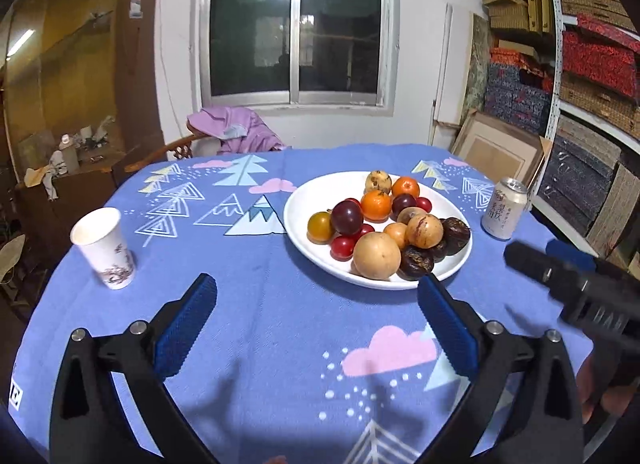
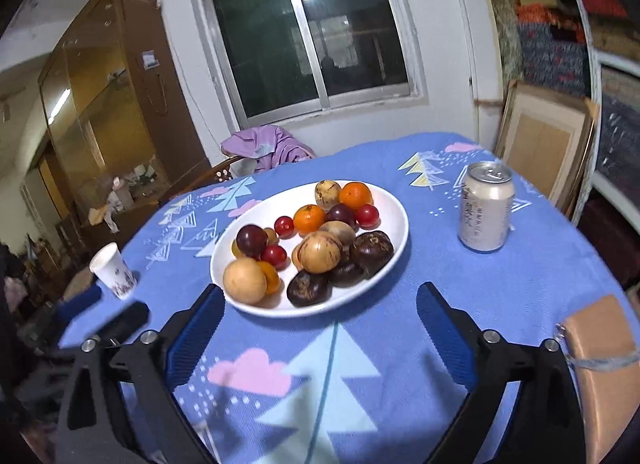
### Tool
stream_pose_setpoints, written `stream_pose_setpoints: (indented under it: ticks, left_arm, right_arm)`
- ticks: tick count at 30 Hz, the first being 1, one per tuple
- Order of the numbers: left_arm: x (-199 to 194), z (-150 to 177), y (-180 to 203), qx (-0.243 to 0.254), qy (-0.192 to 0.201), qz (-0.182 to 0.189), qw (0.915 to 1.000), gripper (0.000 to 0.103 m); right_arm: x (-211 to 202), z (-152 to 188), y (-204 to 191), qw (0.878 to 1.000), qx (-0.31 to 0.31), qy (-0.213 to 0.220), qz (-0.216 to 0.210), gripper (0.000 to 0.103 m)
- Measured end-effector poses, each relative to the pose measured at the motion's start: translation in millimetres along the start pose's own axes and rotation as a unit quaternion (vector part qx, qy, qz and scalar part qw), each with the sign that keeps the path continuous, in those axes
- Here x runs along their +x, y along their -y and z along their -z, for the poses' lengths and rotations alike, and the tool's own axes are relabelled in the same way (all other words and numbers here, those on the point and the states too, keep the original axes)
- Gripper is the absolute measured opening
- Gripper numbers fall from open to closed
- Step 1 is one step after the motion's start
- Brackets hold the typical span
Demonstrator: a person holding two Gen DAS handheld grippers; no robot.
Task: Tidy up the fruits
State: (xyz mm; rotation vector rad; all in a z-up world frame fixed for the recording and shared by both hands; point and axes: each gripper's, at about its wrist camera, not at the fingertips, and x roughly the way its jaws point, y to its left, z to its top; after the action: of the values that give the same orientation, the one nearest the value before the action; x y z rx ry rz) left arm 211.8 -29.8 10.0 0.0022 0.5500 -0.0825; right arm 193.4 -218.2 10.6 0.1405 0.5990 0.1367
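Note:
A white plate [image 1: 298, 224] on the blue tablecloth holds several fruits: oranges [image 1: 376, 205], dark plums [image 1: 346, 217], red cherry tomatoes [image 1: 342, 247], tan round fruits [image 1: 376, 255] and wrinkled dark passion fruits [image 1: 416, 263]. The plate also shows in the right wrist view [image 2: 394, 220]. My left gripper [image 1: 316, 284] is open and empty, above the cloth just in front of the plate. My right gripper [image 2: 320, 296] is open and empty, at the plate's near rim. The right gripper also shows at the right in the left wrist view [image 1: 560, 268].
A paper cup [image 1: 105, 248] stands at the left of the table. A drink can [image 1: 503, 209] stands to the right of the plate. A tan wallet [image 2: 600, 352] lies at the near right edge. A chair with purple clothing [image 1: 236, 132] stands behind the table.

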Motion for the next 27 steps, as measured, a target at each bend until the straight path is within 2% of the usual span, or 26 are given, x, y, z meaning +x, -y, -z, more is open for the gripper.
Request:
stream_pose_setpoints:
  ticks: [6, 9, 12, 16, 21, 27]
  left_arm:
    - [-24, 14, -11, -0.032, 0.006, 0.014, 0.9994, 0.099]
    - [-23, 15, -18, -0.042, -0.004, 0.019, 0.9989, 0.099]
    - [-19, 15, -18, -0.041, -0.012, 0.009, 0.9991, 0.099]
    - [-16, 17, -19, -0.049, -0.023, 0.028, 0.9981, 0.099]
    - [-16, 20, -10, -0.026, -0.019, 0.003, 0.9995, 0.099]
    - [-17, 23, -2, -0.008, -0.018, -0.004, 0.9998, 0.099]
  right_arm:
    - [-16, 25, -9, 1.0, -0.027, 0.005, 0.01, 0.1]
    - [-18, 26, -8, 1.0, -0.026, 0.01, 0.008, 0.1]
    - [-20, 28, -7, 1.0, -0.024, 0.01, 0.014, 0.1]
    - [-18, 28, -5, 1.0, -0.018, 0.004, 0.017, 0.1]
    - [-17, 28, -7, 1.0, -0.02, -0.001, 0.016, 0.1]
    - [-17, 28, -8, 1.0, -0.022, -0.001, 0.017, 0.1]
